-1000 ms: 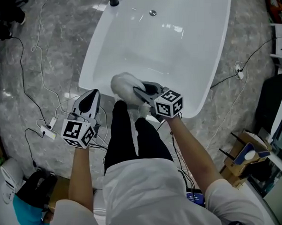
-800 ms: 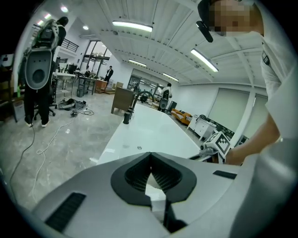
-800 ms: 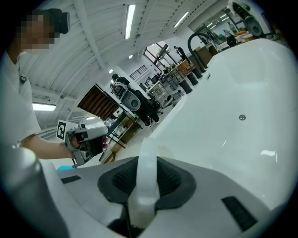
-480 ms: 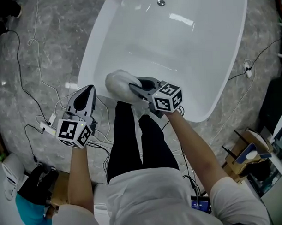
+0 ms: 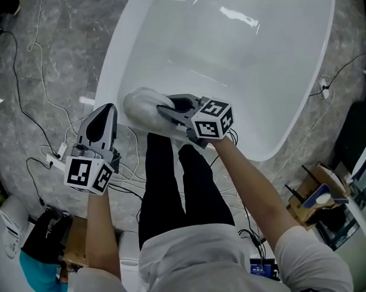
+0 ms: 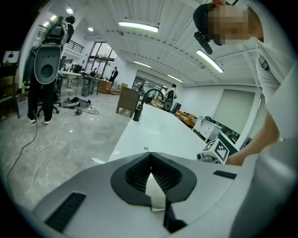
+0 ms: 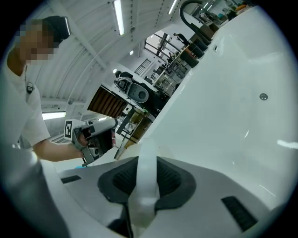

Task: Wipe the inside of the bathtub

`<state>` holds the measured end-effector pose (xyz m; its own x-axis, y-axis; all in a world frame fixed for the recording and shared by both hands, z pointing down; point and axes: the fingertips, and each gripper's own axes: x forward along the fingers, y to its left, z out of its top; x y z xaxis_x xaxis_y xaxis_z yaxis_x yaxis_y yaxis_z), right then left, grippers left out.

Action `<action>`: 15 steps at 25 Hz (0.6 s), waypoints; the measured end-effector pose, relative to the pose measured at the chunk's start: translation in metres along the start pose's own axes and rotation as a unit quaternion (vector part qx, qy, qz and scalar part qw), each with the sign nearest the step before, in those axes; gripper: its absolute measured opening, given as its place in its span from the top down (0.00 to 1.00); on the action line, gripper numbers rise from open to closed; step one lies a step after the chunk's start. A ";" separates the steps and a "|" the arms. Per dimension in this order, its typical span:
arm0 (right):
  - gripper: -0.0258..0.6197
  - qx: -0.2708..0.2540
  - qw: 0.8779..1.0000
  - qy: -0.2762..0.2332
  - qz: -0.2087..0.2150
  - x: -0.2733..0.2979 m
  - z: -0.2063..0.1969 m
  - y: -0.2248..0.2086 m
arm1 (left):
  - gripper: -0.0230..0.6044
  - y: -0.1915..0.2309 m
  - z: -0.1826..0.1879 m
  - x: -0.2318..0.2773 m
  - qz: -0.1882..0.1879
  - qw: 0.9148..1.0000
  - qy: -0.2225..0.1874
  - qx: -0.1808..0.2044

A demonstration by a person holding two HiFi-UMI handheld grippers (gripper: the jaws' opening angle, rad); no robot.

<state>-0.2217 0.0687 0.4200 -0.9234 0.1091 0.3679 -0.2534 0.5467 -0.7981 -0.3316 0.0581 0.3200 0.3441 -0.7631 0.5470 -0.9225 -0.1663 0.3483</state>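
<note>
R gripper w/ cloth at near end of tub
R gripper (image 5: 164, 112) clamped on white cloth (image 5: 144, 109), cloth at near rim of bathtub (image 5: 110, 70). L gripper (image 5: 104, 110) jaws together, nothing btwn them, held beside tub over grey floor (image 5: 44, 33) (cables (image 5: 130, 170) lying there).

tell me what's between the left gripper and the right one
The cloth, held by the right gripper, bunched at the tub's near rim. The left gripper sits just outside the rim. Clearest in the head view.
</note>
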 end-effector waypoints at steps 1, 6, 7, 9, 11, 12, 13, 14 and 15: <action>0.81 -0.001 1.000 0.003 0.007 0.003 -0.001 -0.001 | 0.94 0.001 -0.001 0.003 -0.002 1.000 0.000 0.002; 0.81 0.002 1.000 0.018 0.025 0.016 -0.011 -0.011 | 0.94 0.001 -0.009 0.018 -0.013 1.000 0.006 0.012; 0.81 0.003 0.999 0.021 0.026 0.018 -0.013 -0.015 | 0.94 0.001 -0.010 0.021 -0.015 1.000 0.008 0.014; 0.81 0.003 0.999 0.027 0.024 0.020 -0.017 -0.023 | 0.94 0.002 -0.012 0.027 -0.019 1.000 0.010 0.017; 0.81 0.001 0.999 0.033 0.021 0.023 -0.019 -0.030 | 0.94 0.003 -0.014 0.034 -0.019 1.000 0.012 0.017; 0.81 0.001 0.999 0.036 0.020 0.024 -0.021 -0.034 | 0.94 0.002 -0.015 0.037 -0.020 1.000 0.014 0.017; 0.81 0.001 0.999 0.039 0.019 0.025 -0.022 -0.038 | 0.94 0.001 -0.015 0.041 -0.023 0.999 0.018 0.017; 0.81 0.002 0.999 0.040 0.017 0.025 -0.024 -0.042 | 0.94 -0.002 -0.015 0.045 -0.027 0.999 0.022 0.021; 0.81 0.002 0.999 0.042 0.015 0.026 -0.025 -0.047 | 0.94 -0.007 -0.014 0.050 -0.033 0.999 0.027 0.027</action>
<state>-0.2263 0.0667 0.4784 -0.9036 0.1950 0.3815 -0.2268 0.5380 -0.8119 -0.3058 0.0300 0.3559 0.4129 -0.7149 0.5643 -0.9047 -0.2502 0.3450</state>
